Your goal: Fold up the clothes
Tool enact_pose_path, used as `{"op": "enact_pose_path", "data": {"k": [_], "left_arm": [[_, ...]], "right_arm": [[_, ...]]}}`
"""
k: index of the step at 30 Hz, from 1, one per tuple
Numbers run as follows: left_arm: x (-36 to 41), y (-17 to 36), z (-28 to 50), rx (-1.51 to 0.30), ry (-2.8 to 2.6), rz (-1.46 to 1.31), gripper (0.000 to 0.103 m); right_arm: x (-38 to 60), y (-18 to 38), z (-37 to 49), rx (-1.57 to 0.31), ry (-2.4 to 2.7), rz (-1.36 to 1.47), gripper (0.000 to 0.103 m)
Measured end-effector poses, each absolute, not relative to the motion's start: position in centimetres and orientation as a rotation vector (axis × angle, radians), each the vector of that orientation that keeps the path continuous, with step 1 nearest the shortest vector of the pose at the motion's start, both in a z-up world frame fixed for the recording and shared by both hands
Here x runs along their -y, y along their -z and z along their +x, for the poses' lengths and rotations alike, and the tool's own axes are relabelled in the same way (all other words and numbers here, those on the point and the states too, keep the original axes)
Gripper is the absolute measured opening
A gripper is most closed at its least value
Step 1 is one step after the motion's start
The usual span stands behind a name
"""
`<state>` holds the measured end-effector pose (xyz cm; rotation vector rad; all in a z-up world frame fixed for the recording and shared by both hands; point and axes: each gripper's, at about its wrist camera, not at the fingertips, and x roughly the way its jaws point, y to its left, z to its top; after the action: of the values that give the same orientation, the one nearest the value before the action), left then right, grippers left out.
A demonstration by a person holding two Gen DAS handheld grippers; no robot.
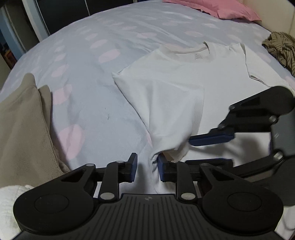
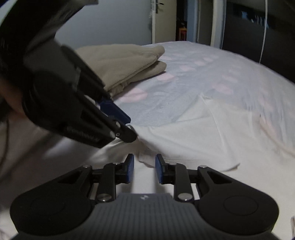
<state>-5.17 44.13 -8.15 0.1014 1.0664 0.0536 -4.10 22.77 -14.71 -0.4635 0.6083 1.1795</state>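
A white T-shirt [image 1: 184, 83] lies flat on the bed, collar away from me, with its left sleeve folded over the body. My left gripper [image 1: 147, 166] sits at the shirt's near left corner. Bunched fabric lies against the right pad, and a gap shows beside the left pad. From the right wrist view, the left gripper [image 2: 127, 127] straddles the shirt's [image 2: 193, 138] edge. My right gripper [image 2: 144, 166] hovers open over the near hem with a small crumple of cloth between its tips. In the left wrist view, the right gripper [image 1: 189, 151] comes in from the right, blurred.
The pale blue sheet [image 1: 92, 92] with pink spots covers the bed. A folded beige blanket [image 1: 22, 120] [image 2: 125, 61] lies to the left. A pink pillow [image 1: 212, 7] sits at the far end, and a striped olive garment [image 1: 280, 48] is crumpled at the far right.
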Motion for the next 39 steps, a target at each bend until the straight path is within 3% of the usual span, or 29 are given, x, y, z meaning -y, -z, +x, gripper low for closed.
{"op": "enact_pose_path", "data": {"k": [8, 11, 14, 17, 22, 28, 32, 34, 35, 37, 39], "left_arm": [[-44.5, 7.9, -5.5, -1.078, -0.034, 0.064, 0.017], [-44.5, 8.0, -5.5, -1.083, -0.035, 0.066, 0.017], [-44.5, 8.1, -5.3, -1.084, -0.044, 0.065, 0.017], [-44.4, 8.1, -5.3, -1.085, -0.059, 0.072, 0.017], [-44.3, 8.0, -5.4, -1.106, -0.078, 0.08, 0.002], [-43.6, 8.8, -5.5, -1.165, -0.066, 0.123, 0.001], [-43.8, 9.4, -5.5, -1.219, -0.081, 0.112, 0.002], [-44.0, 8.9, -5.8, -1.23, -0.082, 0.089, 0.002], [-44.2, 8.6, -6.0, -1.23, -0.078, 0.072, 0.007], [-44.6, 7.7, -6.5, -1.218, -0.067, 0.032, 0.017], [-44.9, 6.7, -6.7, -1.181, -0.059, -0.004, 0.018]], "right_arm": [[-25.0, 16.5, -5.7, -0.477, -1.133, -0.618, 0.029], [-25.3, 16.8, -5.9, -0.443, -1.113, -0.664, 0.013], [-25.2, 16.6, -5.6, -0.433, -1.114, -0.672, 0.006], [-24.5, 15.7, -5.6, -0.419, -1.119, -0.696, 0.005], [-23.0, 13.4, -5.6, -0.395, -1.121, -0.764, 0.005], [-22.5, 13.4, -5.7, -0.513, -1.182, -0.81, 0.004], [-22.8, 14.9, -5.6, -0.552, -1.179, -0.805, 0.008], [-22.4, 14.7, -5.4, -0.571, -1.191, -0.799, 0.019], [-21.9, 14.2, -5.5, -0.573, -1.192, -0.788, 0.031], [-20.9, 13.3, -5.2, -0.58, -1.185, -0.746, 0.031], [-20.0, 12.5, -4.3, -0.581, -1.148, -0.692, 0.031]]}}
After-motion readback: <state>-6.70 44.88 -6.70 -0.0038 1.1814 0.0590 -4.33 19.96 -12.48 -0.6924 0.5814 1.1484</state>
